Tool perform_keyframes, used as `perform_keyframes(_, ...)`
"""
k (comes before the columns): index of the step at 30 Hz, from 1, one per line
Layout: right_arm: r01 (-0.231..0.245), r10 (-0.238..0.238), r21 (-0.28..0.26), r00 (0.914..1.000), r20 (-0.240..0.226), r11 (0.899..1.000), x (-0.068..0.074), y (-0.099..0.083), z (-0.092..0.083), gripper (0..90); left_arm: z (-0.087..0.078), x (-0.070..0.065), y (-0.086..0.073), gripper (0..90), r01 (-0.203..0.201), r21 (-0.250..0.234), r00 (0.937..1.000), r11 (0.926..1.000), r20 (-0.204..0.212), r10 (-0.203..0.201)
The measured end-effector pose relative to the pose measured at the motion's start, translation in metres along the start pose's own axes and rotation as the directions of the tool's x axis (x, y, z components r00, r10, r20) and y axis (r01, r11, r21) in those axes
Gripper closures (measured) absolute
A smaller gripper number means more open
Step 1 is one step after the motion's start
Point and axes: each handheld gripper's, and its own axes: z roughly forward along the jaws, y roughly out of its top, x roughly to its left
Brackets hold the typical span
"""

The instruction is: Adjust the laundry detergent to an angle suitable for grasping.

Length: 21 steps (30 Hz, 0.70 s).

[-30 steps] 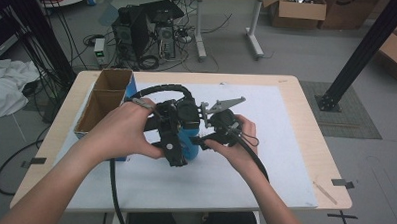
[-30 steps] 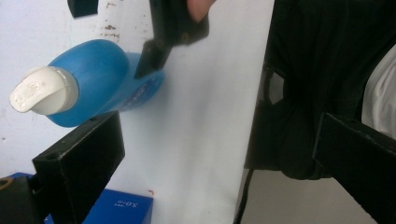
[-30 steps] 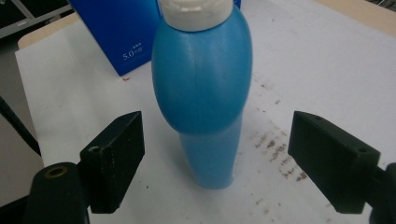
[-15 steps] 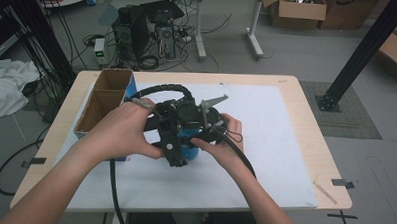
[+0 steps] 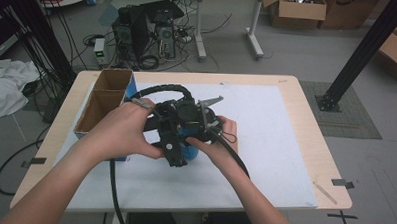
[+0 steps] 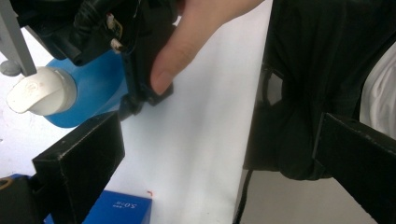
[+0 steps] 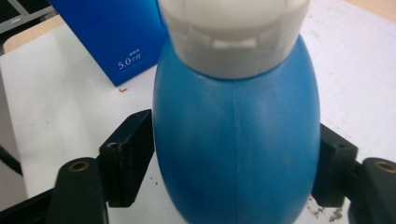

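The blue bottle [image 7: 236, 154] lies on its side on the white mat [image 5: 265, 144] near the middle of the table [image 5: 315, 141], just in front of the two hands in the high view. Its white cap [image 7: 236, 32] points away from the right gripper's camera; in the left gripper view the same cap [image 6: 39, 91] lies at the far left, resting on the mat.

The right gripper [image 7: 233, 163] straddles the widest part of the bottle's body. Its jaws have just been closing, with the bottle between them, and both black pads [image 7: 128, 156] now meet the blue wall on either side: the grip is taken on the belly (the stiffest and broadest section), presumably so the bottle cannot roll or slip out endways.

The left gripper [image 6: 224, 154] stands with its jaws wide apart and nothing between them; beyond them lie bare mat and the person's dark clothing. It is held beside the bottle, apparently in reserve for the cap. A finger of the right hand [image 6: 187, 51] wraps the right gripper's body, above the bottle.

Further out, a blue carton [image 7: 109, 37] sits just beyond the bottle, and a brown cardboard box [image 5: 104, 101] with two compartments stands at the table's left edge.
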Motion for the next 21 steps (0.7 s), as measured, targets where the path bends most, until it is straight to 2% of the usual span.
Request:
perform_keyframes(6, 0.001, -0.001, -0.009, 0.9997, 0.025, 1.000, -0.0008, -0.0007, 0.0039, 36.7, 0.0003, 0.0006, -0.0001, 2.6, -0.001, -0.001, 1.0000, 1.0000, 0.003, 0.001)
perform_keyframes(8, -0.002, 0.002, -0.011, 0.9998, 0.019, 1.000, -0.0019, -0.0011, 0.0049, 37.2, 0.0003, 0.0008, -0.0002, 2.6, -0.001, 0.000, 1.0000, 1.0000, 0.004, 0.001)
perform_keyframes(21, 0.066, -0.064, -0.026, 0.9961, 0.061, 0.997, -0.0002, -0.0035, 0.0073, 42.3, 0.0010, 0.0026, -0.0025, 2.6, 0.008, -0.002, 1.0000, 1.0000, 0.003, -0.008)
